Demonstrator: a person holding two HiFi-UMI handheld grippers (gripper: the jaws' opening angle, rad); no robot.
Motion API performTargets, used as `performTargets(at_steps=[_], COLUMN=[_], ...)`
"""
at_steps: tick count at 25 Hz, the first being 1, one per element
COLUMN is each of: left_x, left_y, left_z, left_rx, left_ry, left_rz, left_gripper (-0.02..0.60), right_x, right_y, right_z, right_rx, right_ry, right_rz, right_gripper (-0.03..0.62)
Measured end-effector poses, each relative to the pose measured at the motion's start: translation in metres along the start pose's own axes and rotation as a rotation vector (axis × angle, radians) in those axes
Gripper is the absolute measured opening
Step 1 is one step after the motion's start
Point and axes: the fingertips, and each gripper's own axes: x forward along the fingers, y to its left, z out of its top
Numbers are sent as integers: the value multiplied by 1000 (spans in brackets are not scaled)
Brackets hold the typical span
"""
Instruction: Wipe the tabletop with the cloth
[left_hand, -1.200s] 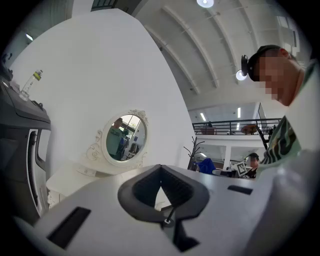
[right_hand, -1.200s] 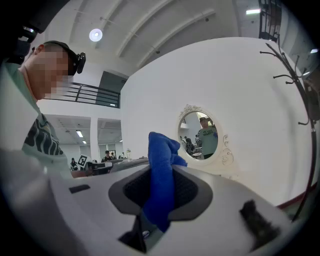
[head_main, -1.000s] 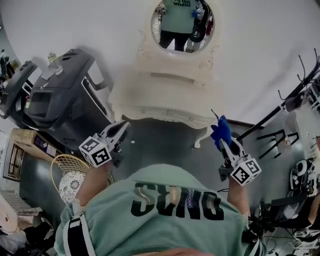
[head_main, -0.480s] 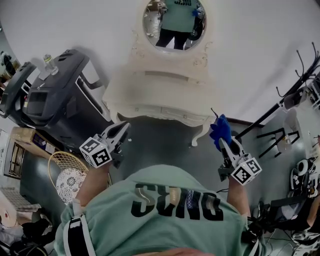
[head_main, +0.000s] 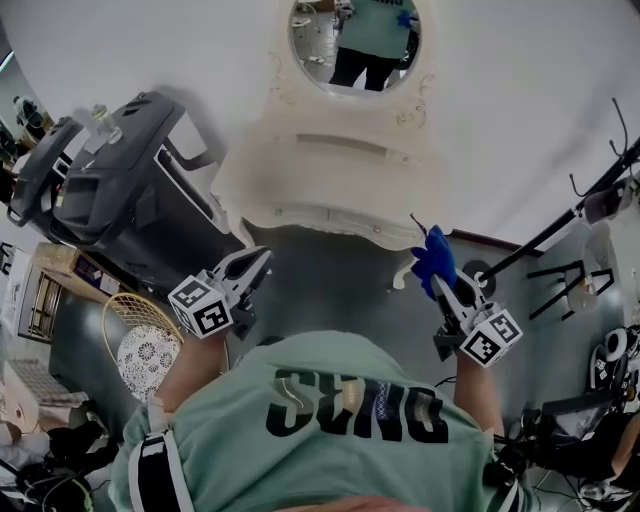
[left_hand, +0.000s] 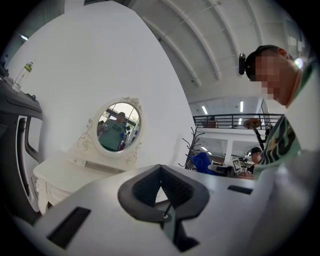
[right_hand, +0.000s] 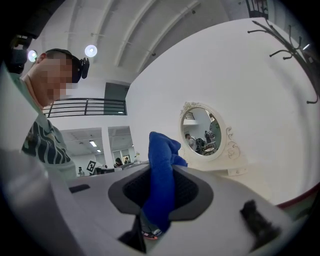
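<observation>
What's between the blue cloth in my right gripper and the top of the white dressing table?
Nothing visible. The right gripper holds the blue cloth in the air near the front right corner of the dressing table, with only open space between them. The left gripper, shut on nothing, is off to the other side.

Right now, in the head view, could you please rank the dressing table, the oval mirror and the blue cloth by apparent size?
1. dressing table
2. oval mirror, cut off at the top edge
3. blue cloth, smallest
</observation>
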Motion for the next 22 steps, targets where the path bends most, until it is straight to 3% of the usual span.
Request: performTargets(at_steps=[4, 9, 17, 22], left_x=[6, 33, 99, 136], left_y=[37, 120, 277, 347], left_z=[2, 14, 110, 150], left_rx=[-20, -69, -22, -17], left_ry=[2, -8, -29, -32], left_rz=[19, -13, -125, -114], left_gripper=[9, 9, 9, 9], right_x=[39, 116, 288, 357], right_y=[-11, -34, -77, -117], right_z=[-6, -2, 28, 40], right_rx=[7, -5, -36, -13], right_ry=[34, 61, 99, 115], right_rz=[18, -7, -64, -75], right_gripper=[97, 97, 97, 97])
